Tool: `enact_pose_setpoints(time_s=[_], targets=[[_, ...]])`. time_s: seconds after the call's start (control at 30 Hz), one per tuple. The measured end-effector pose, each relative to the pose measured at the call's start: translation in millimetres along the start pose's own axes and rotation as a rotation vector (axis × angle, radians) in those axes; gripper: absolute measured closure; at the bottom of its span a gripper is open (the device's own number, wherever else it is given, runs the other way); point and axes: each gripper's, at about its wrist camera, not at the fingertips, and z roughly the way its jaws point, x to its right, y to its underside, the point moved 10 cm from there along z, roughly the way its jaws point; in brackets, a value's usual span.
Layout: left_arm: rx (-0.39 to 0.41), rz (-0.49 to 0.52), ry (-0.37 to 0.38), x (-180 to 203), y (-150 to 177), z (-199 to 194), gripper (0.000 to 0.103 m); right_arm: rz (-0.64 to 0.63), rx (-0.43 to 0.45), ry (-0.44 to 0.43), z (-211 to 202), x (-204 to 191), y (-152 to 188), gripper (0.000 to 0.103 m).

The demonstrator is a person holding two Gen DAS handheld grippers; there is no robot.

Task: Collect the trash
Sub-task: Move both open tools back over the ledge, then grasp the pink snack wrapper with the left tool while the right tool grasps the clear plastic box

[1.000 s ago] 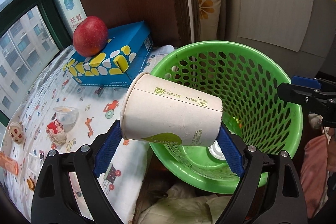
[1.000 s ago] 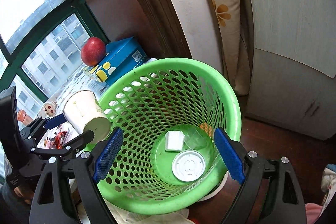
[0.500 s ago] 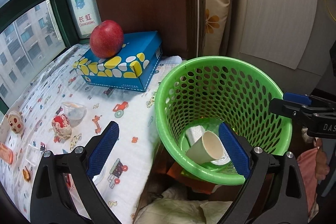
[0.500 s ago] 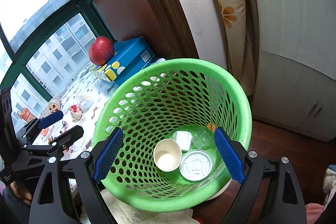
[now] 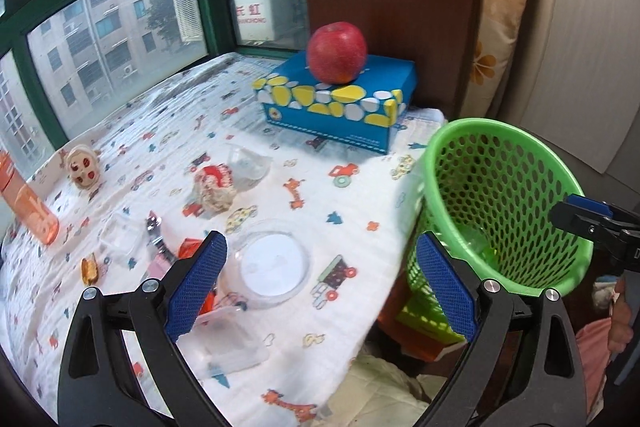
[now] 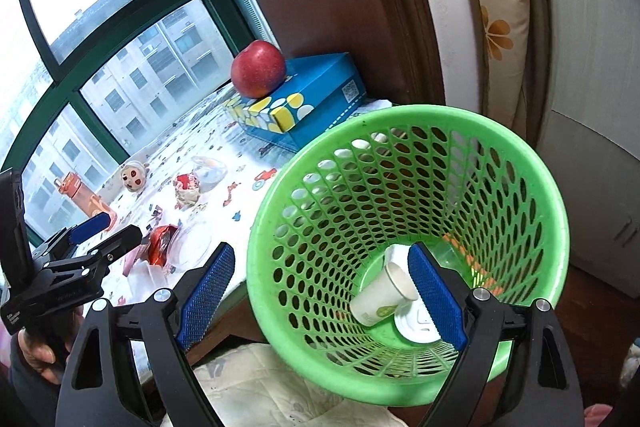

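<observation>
My left gripper (image 5: 318,285) is released, jaws wide, nothing between the pads; they have just been opening further. It points down over the printed cloth (image 5: 352,203), with a clear round lid (image 5: 269,263) lying directly between and just ahead of the fingertips. Judgement: that lid is the next piece to collect, since it sits where the jaws would close.

My right gripper (image 6: 320,291) is also released, holding nothing. Its left finger hangs outside the green basket (image 6: 400,123), its right finger over the basket's inside, so the near wall falls between the jaws without visible contact. I keep it there presumably to stay near the drop point.

Trash already in: paper cup (image 6: 384,295) lying on its side at the basket bottom, mouth toward the right finger, resting against a white lid (image 6: 416,323). The basket is tilted toward me and stands beside the cloth's edge, to the right of my left tool, so a drop is a short swing.

Still on the cloth ahead of the left tool: crumpled wrapper (image 5: 214,187), clear cup (image 5: 246,163), red packet (image 6: 160,247). The apple (image 5: 337,53) on the blue box (image 5: 340,103) is likely not trash. Task partway done.
</observation>
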Motion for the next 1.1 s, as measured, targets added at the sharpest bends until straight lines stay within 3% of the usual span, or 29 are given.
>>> enact_pose_setpoints(time_s=[0.23,0.47,0.7,0.9,1.1], targets=[[-0.110,-0.243,-0.101,-90.5,23.2,13.2,0.009,-0.051,-0.030,-0.055,18.2,-40.1,5.3,0.018],[-0.219,-0.479,-0.166,-157.6,45.8,36.5,0.009,-0.082,-0.064,-0.092,30.8,-65.0,14.9,0.018],[-0.298,-0.673,-0.109,-181.6,67.4,63.1,0.009,-0.095,-0.092,-0.103,38.7,-74.1,23.6,0.018],[-0.334,-0.764,-0.058,-184.7,77.1,80.2,0.010,-0.104,-0.115,-0.109,46.3,-78.8,29.7,0.018],[-0.357,-0.800,-0.018,-183.7,85.2,89.3,0.026,-0.113,-0.130,-0.115,51.5,-85.0,33.2,0.018]])
